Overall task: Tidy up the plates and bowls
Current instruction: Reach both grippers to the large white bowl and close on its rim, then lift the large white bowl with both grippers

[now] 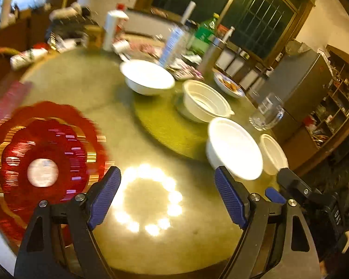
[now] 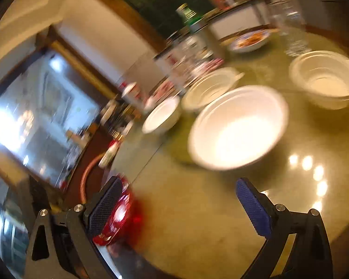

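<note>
A red scalloped plate [image 1: 41, 162] with gold rings lies on the round table at the left. My left gripper [image 1: 167, 186] is open and empty above the table, just right of the plate. Several white bowls stand ahead: one far [image 1: 147, 76], a stepped one [image 1: 204, 101], a near one [image 1: 235, 147] and a small one [image 1: 273, 153]. My right gripper [image 2: 179, 197] is open and empty, in front of the near white bowl [image 2: 238, 126]. Its left finger hides part of the red plate [image 2: 122, 218]. The right gripper also shows in the left wrist view [image 1: 297, 186].
A glass [image 1: 267, 111] and a patterned dish of food [image 1: 229, 84] stand at the table's right. Bottles, cartons and packets [image 1: 174, 44] crowd the far side. A green turntable [image 1: 167, 125] sits mid-table. Shelves [image 1: 332, 107] stand beyond the right edge.
</note>
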`<state>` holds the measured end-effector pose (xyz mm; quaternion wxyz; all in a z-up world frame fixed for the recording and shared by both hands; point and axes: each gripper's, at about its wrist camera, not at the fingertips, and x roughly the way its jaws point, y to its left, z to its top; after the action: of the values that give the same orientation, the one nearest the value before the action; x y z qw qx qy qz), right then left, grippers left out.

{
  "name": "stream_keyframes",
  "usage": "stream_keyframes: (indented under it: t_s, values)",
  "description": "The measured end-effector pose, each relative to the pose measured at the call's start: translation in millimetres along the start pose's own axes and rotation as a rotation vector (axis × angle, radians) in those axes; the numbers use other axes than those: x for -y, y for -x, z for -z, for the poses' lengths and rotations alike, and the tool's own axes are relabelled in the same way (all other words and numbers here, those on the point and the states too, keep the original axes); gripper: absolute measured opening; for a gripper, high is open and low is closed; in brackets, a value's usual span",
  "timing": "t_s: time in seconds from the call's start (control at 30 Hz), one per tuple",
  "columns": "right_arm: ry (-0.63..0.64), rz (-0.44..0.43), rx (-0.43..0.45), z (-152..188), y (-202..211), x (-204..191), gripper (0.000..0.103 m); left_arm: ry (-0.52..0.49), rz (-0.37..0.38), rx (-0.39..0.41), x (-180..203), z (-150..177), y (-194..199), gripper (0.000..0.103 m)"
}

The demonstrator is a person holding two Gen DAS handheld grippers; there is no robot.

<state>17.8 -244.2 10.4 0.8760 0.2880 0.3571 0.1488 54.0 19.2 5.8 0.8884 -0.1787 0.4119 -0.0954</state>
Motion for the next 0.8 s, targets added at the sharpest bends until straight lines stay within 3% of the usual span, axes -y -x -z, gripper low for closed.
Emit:
stream_keyframes:
  t_s: [0.1,0.2,0.3,0.43,0.47,0.5,0.53,0.57,0.8]
  values:
    - [-0.087,0.061,0.046,-16.4,10.2,29.5,0.099,0.021,0.015,-0.026,20.1,-10.5,-25.1,0.083]
    - [-0.168,0.116,0.031,-32.9,0.7,58.5,0.096,-0.005,-0.003,-0.065,43.2,-16.3,-54.2,0.083]
    - [-0.225,0.121,-0.014,-43.0,-17.4,78.9,0.087,-0.042,-0.033,-0.104,58.8,-16.1,-83.8,0.083]
    - [-0.29,0.161,-0.059,-47.1,-43.4,100.4,0.062,-0.036,-0.059,-0.168,66.9,-10.4,-111.7,0.083]
    - [-0.3,0.163,-0.073,-45.5,-48.8,103.1,0.046,-0.042,-0.061,-0.176,68.4,-9.1,-115.1,0.075]
    - [-0.305,0.166,-0.09,-43.6,-52.9,104.6,0.029,-0.084,-0.08,-0.166,72.1,-5.2,-115.9,0.059]
    - [-0.297,0.156,-0.107,-40.7,-55.3,104.9,0.008,-0.137,-0.113,-0.167,76.1,-2.9,-116.7,0.022]
    - [-0.271,0.163,-0.109,-38.4,-55.0,102.8,0.007,-0.175,-0.1,-0.18,79.0,0.4,-116.8,0.016]
    - [-0.149,0.178,-0.056,-18.6,-30.7,70.4,0.006,-0.187,-0.097,-0.142,68.0,13.7,-88.6,0.015]
